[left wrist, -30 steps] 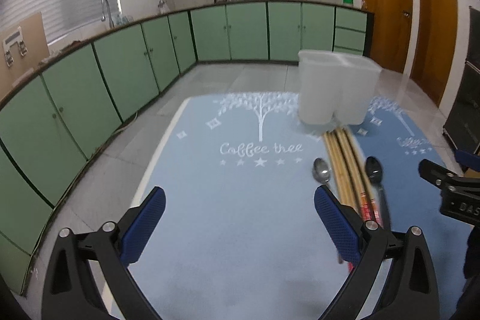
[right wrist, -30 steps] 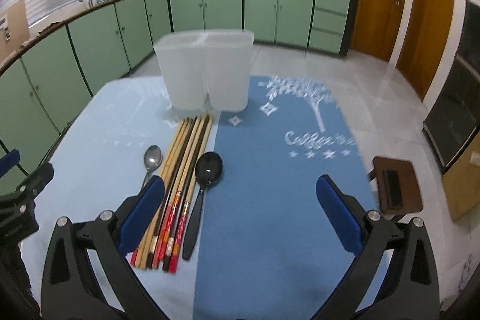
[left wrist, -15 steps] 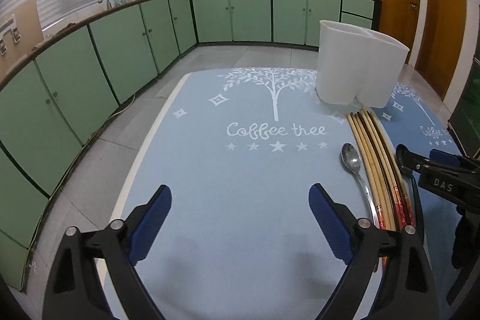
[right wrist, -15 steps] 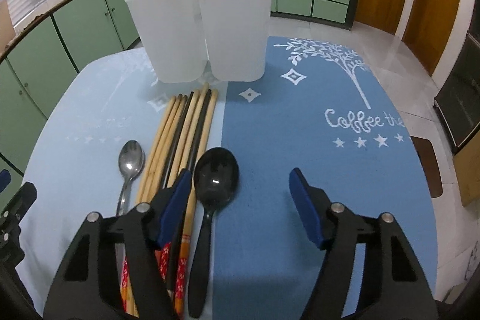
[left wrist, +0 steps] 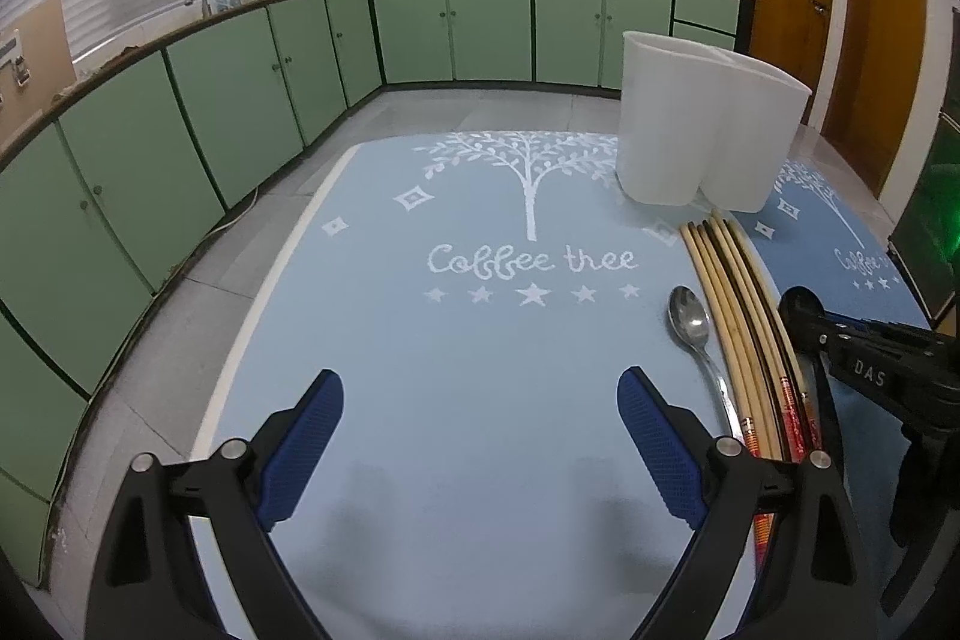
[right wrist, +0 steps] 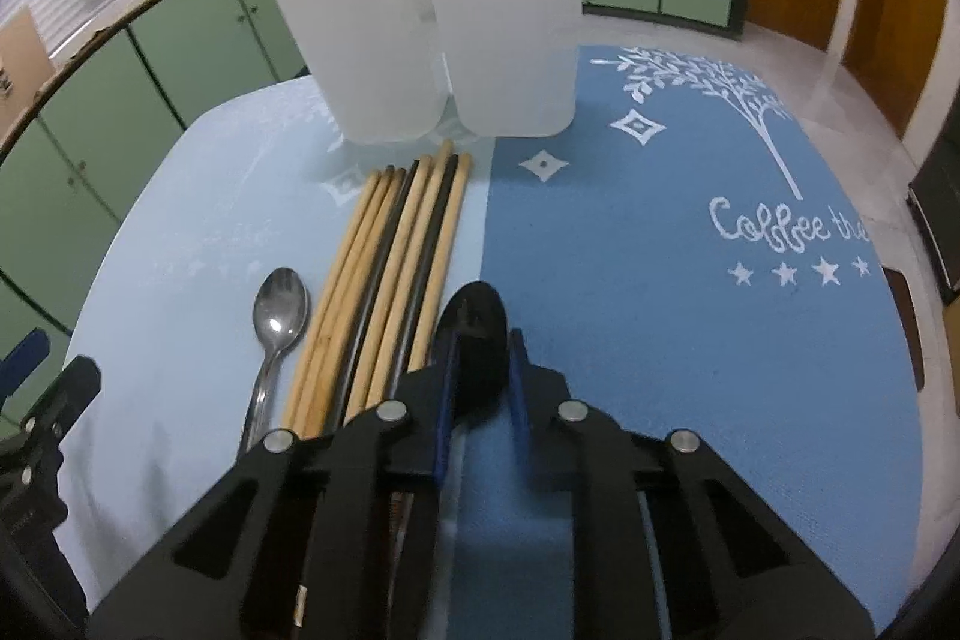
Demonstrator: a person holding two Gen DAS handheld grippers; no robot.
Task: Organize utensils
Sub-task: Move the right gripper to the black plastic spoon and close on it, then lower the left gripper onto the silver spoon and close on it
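The right gripper [right wrist: 480, 370] clenches the black spoon [right wrist: 474, 322]; lift it straight up (clear of the chopsticks [right wrist: 390, 268]) toward the far white holder [right wrist: 432, 28]. The left gripper [left wrist: 480, 448] hangs released.

"Coffee tree" on light blue mat [left wrist: 420, 400]; "DAS" on right gripper [left wrist: 807, 322].

We see a table under two mats, a light blue mat [left wrist: 480, 340] and a darker blue mat [right wrist: 690, 310]. On them lie chopsticks [right wrist: 390, 268], a metal spoon [right wrist: 277, 316], a black spoon [right wrist: 474, 322] and a white holder [right wrist: 432, 28].
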